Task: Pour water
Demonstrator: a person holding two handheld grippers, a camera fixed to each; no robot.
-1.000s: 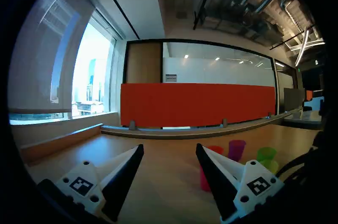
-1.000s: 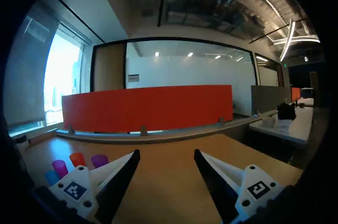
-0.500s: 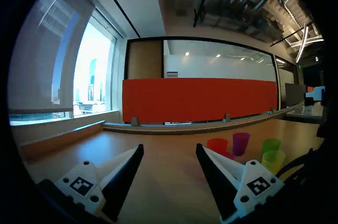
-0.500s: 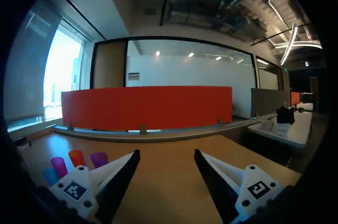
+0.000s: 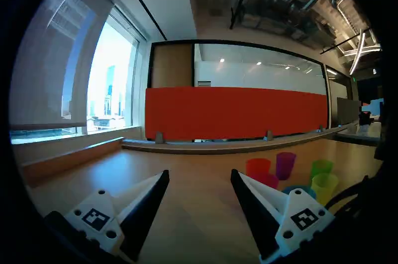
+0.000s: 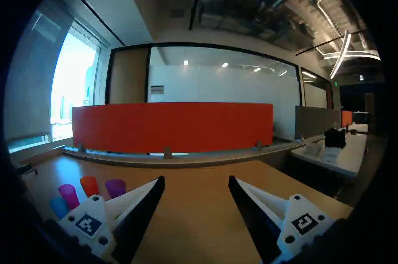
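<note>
The left gripper (image 5: 199, 173) hangs low over the wooden worktop (image 5: 195, 214), its jaws spread wide with nothing but bare wood between them. In the left gripper view the plastic cups stand together on the worktop, ahead and off to the right of the right-hand finger: a red cup (image 5: 257, 166), a purple cup (image 5: 285, 163), a green cup (image 5: 321, 167) and a yellow-green cup (image 5: 324, 186), with a pink cup (image 5: 271, 181) and a blue cup (image 5: 297, 190) partly hidden behind that finger. All stand upright; whether any holds water cannot be told. The right gripper (image 6: 195, 179) also has its jaws spread and empty. In the right gripper view the red, purple, pink and blue cups sit low on the left, beside its left-hand finger. An orange partition panel (image 5: 234, 113) runs along the worktop's far edge, and a bright window (image 5: 107, 89) lies to the left.
</note>
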